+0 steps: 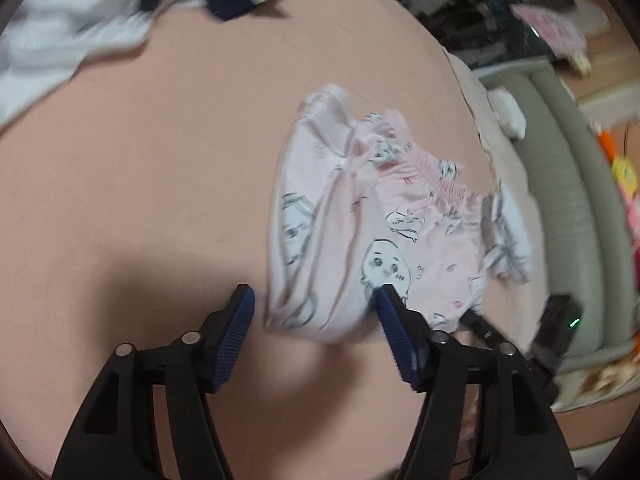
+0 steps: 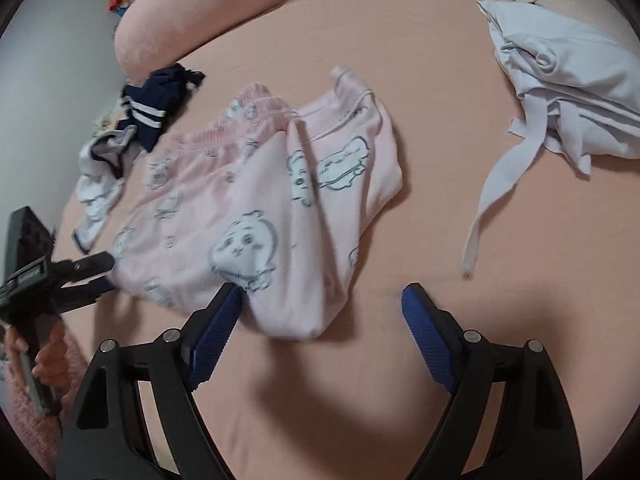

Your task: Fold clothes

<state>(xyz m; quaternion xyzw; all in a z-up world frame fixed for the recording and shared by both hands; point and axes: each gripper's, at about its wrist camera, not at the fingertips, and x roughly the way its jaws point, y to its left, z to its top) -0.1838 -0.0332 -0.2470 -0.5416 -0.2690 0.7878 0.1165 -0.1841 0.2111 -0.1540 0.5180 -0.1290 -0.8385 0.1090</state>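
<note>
A pale pink garment with cartoon prints [image 1: 380, 216] lies folded lengthwise on the peach bed sheet [image 1: 140, 160]. In the left wrist view its near folded end sits between the blue pads of my left gripper [image 1: 314, 302], which is open; the right pad touches the cloth and the left pad stands clear of it. In the right wrist view the same pink garment [image 2: 280, 184] stretches away from my right gripper [image 2: 322, 296], whose jaws stand wide open around the near fold without pinching it. My left gripper [image 2: 105, 272] shows at the garment's left edge.
A crumpled white garment [image 2: 568, 80] with a trailing strap lies at the right. A navy striped piece [image 2: 156, 100] and a small white piece [image 2: 96, 184] lie at the left, near a pink pillow [image 2: 192, 12]. A grey padded bed edge [image 1: 560, 200] runs along the right.
</note>
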